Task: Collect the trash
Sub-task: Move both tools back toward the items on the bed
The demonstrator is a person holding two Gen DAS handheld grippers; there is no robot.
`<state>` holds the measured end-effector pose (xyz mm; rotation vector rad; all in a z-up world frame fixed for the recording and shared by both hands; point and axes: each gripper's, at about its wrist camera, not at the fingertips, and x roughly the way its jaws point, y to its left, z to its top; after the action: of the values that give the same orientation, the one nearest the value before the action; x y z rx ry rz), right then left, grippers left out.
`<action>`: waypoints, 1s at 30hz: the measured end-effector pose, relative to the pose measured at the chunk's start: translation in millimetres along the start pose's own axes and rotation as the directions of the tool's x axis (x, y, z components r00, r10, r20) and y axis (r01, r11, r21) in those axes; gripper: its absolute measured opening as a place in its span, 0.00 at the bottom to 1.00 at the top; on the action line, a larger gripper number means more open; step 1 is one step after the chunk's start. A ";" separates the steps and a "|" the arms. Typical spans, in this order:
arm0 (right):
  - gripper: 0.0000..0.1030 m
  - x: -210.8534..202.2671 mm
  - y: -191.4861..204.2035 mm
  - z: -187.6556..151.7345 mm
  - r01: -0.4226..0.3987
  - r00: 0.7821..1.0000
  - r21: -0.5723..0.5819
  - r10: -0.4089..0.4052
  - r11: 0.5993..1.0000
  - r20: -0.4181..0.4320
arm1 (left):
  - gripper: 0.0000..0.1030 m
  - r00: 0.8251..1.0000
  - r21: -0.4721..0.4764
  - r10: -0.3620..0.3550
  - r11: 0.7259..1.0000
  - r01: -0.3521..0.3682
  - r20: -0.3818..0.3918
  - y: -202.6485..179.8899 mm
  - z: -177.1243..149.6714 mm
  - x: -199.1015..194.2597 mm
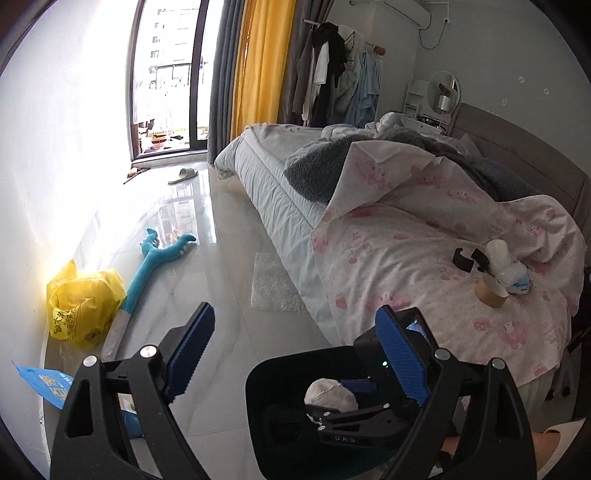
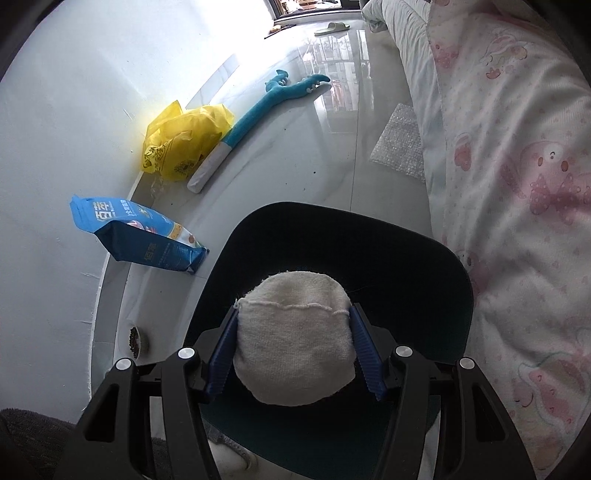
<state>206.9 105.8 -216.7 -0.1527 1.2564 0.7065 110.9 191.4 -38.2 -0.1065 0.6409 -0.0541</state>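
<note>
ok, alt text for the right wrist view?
The right gripper holds a round cream cloth pad over a dark bin. Beyond it, a blue bag, yellow plastic bag and teal plush toy lie on the floor beside a bed.

A teal plush toy [image 2: 255, 110] lies on the floor beside the bed [image 1: 424, 236].

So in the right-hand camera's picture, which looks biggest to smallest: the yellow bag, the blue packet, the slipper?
1. Blue packet and yellow bag: alike; the packet lies nearer, so I won't rank them.
2. Slipper: smallest, though farthest.
</note>
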 end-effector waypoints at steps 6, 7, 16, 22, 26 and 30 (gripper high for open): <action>0.71 3.1 1.4 -5.4 0.009 1.000 -0.016 -0.009 1.000 -0.025 | 0.88 0.998 -0.024 -0.023 0.999 0.024 0.052 -6.1 11.6 -9.3; 0.71 1.5 1.1 -6.3 0.010 1.000 -0.019 -0.011 1.000 -0.026 | 0.88 0.998 -0.019 -0.019 1.000 0.021 0.063 -8.5 13.7 -10.8; 0.72 -41.4 -2.6 -12.2 0.013 0.999 -0.053 -0.011 0.999 0.034 | 0.88 0.990 0.036 -0.014 0.999 0.009 0.141 -27.1 31.0 -25.6; 0.78 -87.5 -0.6 -15.6 -0.029 0.990 -0.101 0.042 0.995 0.135 | 0.90 0.983 0.018 -0.029 0.999 0.026 0.183 -36.8 45.0 -30.6; 0.80 -115.1 -5.7 -17.0 -0.030 0.980 -0.129 0.055 0.991 0.194 | 0.91 0.982 0.012 -0.034 0.999 0.032 0.183 -39.5 45.8 -25.0; 0.80 -143.2 -19.7 -21.7 -0.017 0.966 -0.133 0.051 0.991 0.252 | 0.92 0.985 0.006 -0.043 0.999 0.042 0.166 -45.5 46.2 -15.5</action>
<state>181.6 22.3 -99.5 -0.1420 0.9692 0.8115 125.4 151.3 13.1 -0.1210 0.4714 -0.0864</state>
